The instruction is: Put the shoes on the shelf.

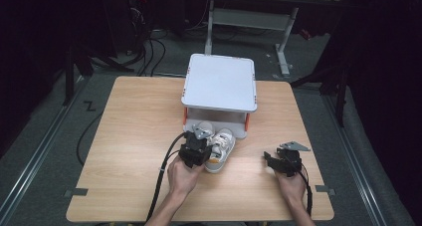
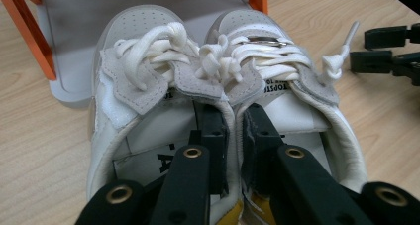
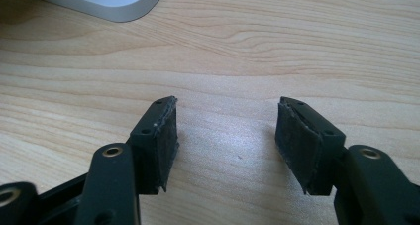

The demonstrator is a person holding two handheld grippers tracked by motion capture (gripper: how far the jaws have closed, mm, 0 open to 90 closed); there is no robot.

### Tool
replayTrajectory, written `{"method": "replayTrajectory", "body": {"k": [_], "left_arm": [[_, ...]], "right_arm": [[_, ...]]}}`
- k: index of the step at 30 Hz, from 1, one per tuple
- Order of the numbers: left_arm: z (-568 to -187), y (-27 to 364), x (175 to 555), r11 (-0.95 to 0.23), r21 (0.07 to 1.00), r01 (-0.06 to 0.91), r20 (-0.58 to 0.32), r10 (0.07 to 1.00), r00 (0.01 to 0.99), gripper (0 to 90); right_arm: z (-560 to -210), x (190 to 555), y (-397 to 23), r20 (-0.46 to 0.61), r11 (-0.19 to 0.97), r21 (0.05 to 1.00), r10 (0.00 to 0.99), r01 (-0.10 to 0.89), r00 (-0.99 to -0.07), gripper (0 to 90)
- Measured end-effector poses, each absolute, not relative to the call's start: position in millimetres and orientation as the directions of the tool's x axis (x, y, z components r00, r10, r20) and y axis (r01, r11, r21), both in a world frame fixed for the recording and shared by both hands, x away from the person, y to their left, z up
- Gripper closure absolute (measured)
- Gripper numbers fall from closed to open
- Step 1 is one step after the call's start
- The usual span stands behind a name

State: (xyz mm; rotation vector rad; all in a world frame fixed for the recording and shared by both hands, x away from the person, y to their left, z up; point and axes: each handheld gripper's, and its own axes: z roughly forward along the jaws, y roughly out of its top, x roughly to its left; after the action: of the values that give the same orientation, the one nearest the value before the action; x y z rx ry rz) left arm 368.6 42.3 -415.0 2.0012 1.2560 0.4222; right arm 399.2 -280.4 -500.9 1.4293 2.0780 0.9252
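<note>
Left gripper (image 2: 233, 136) pinches the touching inner collars of the pair of shoes (image 2: 223, 81) at the shelf (image 1: 219, 84) mouth, so hold firm and slide both toes in level under it; right gripper (image 3: 225, 131) spread, empty, on the table (image 1: 134, 131).

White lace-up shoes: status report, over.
Left tool shut, pinching inner collars of both white lace-up shoes. Right tool open over bare wooden table. Grey shelf just ahead.
</note>
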Motion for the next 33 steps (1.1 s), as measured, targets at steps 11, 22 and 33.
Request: {"method": "replayTrajectory", "body": {"k": [11,22,33], "left_arm": [[-415,36,393,-0.274,0.727,0.629,-0.068,0.883,0.464,81.4],[-421,31,414,-0.267,0.735,0.623,-0.050,0.896,0.442,81.3],[-430,33,429,-0.243,0.745,0.622,-0.050,0.908,0.416,81.3]], "right_arm": [[-485,388,-280,0.047,0.220,0.789,0.910,0.573,-0.413,51.6],[-441,394,-268,0.107,0.228,0.813,0.846,0.536,-0.522,57.2],[-397,406,-250,0.109,0.238,0.851,0.792,0.468,-0.601,63.6]]}}
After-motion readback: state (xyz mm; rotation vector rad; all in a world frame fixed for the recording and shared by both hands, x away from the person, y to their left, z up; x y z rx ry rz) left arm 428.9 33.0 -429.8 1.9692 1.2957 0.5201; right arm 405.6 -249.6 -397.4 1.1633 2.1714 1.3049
